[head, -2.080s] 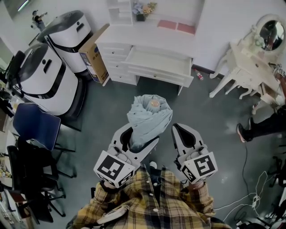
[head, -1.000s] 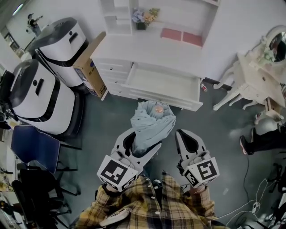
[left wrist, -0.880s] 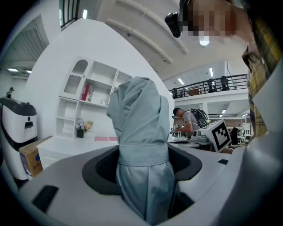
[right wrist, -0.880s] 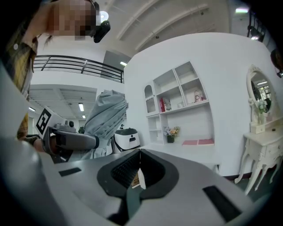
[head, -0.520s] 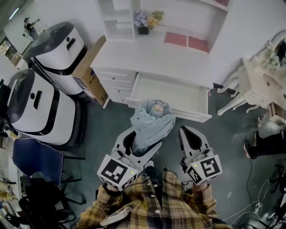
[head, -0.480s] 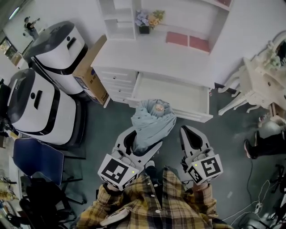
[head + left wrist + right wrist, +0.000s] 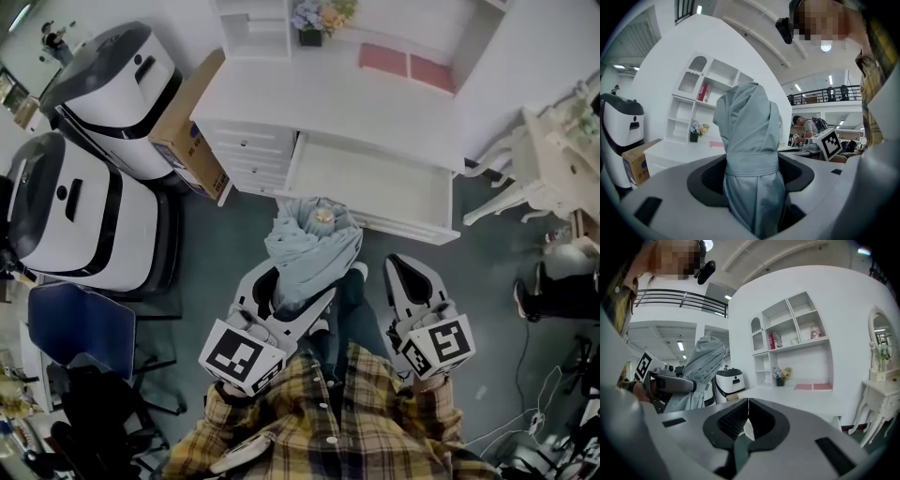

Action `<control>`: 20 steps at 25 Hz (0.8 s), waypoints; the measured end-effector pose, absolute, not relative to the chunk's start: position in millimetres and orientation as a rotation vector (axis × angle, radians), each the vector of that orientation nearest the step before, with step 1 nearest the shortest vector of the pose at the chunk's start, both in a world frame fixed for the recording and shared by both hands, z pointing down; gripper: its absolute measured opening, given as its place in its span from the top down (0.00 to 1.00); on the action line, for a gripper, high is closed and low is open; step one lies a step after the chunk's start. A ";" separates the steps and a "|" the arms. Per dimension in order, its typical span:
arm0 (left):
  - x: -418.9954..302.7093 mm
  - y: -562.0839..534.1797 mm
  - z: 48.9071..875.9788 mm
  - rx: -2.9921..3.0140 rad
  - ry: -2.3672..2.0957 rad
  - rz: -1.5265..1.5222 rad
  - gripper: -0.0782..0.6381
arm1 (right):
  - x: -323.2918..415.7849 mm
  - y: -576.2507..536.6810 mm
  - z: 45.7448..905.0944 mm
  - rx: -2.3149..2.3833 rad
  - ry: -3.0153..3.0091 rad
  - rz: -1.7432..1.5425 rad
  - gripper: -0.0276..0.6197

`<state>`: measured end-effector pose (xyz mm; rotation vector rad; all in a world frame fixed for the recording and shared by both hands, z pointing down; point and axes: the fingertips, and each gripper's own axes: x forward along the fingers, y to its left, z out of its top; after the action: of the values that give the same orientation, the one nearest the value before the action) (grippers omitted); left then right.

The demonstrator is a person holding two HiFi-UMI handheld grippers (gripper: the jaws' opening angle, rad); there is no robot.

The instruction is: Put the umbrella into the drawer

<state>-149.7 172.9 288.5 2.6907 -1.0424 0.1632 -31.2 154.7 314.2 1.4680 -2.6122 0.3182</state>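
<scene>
A folded umbrella [image 7: 314, 246] in pale blue-grey cloth stands upright between the jaws of my left gripper [image 7: 295, 286], which is shut on its lower part. In the left gripper view the umbrella [image 7: 747, 136] fills the middle, and the left gripper [image 7: 752, 165] clasps it below its strap. My right gripper [image 7: 405, 267] hangs beside it at the right, shut and empty; in its own view the right gripper [image 7: 747, 403] has its tips touching. The open white drawer [image 7: 403, 225] lies just beyond the umbrella's top.
The drawer belongs to a white desk [image 7: 309, 94] with a shelf unit, a flower vase [image 7: 319, 17] and pink items [image 7: 408, 64]. A cardboard box [image 7: 192, 131] and two white machines [image 7: 70, 211] stand left. A white dressing table [image 7: 562, 155] and another person [image 7: 562, 292] are at the right.
Both grippers and the umbrella have come closer to the desk. The umbrella's top, once well short of the drawer, now stands at its front edge. Neither gripper's jaws have changed.
</scene>
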 end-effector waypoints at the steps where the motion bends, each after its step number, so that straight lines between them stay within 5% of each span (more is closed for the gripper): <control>1: -151.5 170.1 290.9 2.685 -1.048 0.163 0.46 | -32.1 151.3 315.6 1.463 -2.612 0.318 0.93; 20: -79.7 29.2 299.5 2.676 -1.044 0.197 0.45 | -0.6 9.3 321.1 1.311 -2.687 0.326 0.93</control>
<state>-79.7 29.2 299.5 2.6760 -1.0438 0.1971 -0.6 9.3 321.1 1.3107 -2.6866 0.3263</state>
